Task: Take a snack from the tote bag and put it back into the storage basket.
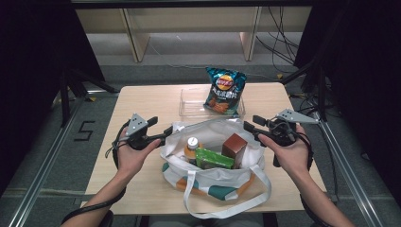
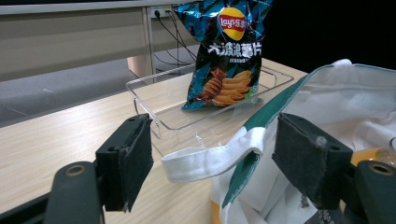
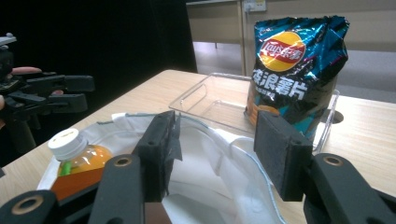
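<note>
Left tongs (image 1: 166,131) at the left rim of the tote bag (image 1: 213,182), spread wide, nothing pinched; white strap (image 2: 210,161) and green-edged rim lying between the pads (image 2: 135,161), untouched. Bag sitting mid-table (image 1: 142,101), mouth up, soft and floppy: likely to sag and fold under any pull, so best taken at the doubled hem or the strap, not the loose cloth. Contents: orange-drink bottle (image 1: 191,147) with white cap, green carton (image 1: 213,159), brown box (image 1: 235,144). Bottle probably heaviest and slick; grip below the cap advised. Cartons stiff, light, easy on flat faces. Beyond the bag, clear tray (image 1: 189,101) holding an upright chip bag (image 1: 224,91), crinkly and crushable. Right tongs (image 1: 250,124) at the right rim, moderately wide, empty.

High view: whole layout, both hands, all three items inside. Left gripper view: strap position between pads. Right gripper view: bottle cap (image 3: 70,138) close up, white lining of the bag, left tongs opposite.
</note>
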`<state>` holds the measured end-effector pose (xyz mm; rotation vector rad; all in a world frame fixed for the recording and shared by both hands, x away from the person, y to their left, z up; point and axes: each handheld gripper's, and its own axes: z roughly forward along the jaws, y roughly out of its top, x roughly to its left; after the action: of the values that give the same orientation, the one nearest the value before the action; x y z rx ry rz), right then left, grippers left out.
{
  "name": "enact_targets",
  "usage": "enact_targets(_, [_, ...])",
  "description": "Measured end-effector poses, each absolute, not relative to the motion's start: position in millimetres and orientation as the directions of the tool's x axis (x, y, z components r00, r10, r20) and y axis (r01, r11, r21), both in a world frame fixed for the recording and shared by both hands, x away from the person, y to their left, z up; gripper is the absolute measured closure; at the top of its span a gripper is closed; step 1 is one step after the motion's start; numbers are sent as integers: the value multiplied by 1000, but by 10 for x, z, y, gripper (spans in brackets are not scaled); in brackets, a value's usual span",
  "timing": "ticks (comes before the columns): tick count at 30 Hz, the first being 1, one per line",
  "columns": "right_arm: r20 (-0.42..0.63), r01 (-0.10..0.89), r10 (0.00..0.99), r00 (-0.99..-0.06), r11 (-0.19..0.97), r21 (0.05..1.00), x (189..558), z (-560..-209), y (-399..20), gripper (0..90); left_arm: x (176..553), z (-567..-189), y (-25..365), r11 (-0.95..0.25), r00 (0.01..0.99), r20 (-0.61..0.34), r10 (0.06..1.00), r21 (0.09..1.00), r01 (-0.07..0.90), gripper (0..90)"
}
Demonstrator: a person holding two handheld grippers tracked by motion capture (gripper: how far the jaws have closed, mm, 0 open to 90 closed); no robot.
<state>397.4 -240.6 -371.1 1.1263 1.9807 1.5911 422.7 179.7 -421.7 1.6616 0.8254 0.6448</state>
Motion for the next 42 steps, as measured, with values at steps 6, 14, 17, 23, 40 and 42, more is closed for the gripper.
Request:
enact_targets(6, [198, 358, 751, -630, 55, 932, 3912, -3695, -2366, 486, 4228, -4219, 1812, -131, 605, -11, 796, 973, 190, 271])
enact_targets(14, [193, 350, 730, -656, 67, 934, 3786, -3679, -2306, 476, 4222, -4202, 1783, -129, 600, -13, 800, 973, 192, 271])
enact_targets(17, [179, 332, 717, -673, 77, 940, 3757, -3676, -2288, 471, 4228, -4193, 1794, -153, 603, 14, 797, 972, 179, 271])
enact_targets(23, [202, 346, 688, -697, 75, 935, 3683, -3693, -2204, 439, 4220, -4192, 1810, -141, 602, 5, 799, 974, 180, 271])
enact_targets(40, [167, 331, 674, -719, 120, 936, 3572, -3777, -2047, 333, 4210, -4179, 1794, -136, 601, -1, 799, 974, 183, 270])
enact_targets(42, [170, 335, 674, -719, 121, 935, 3566, -3785, -2037, 323, 4209, -4179, 1793, -137, 601, -1, 799, 973, 184, 270])
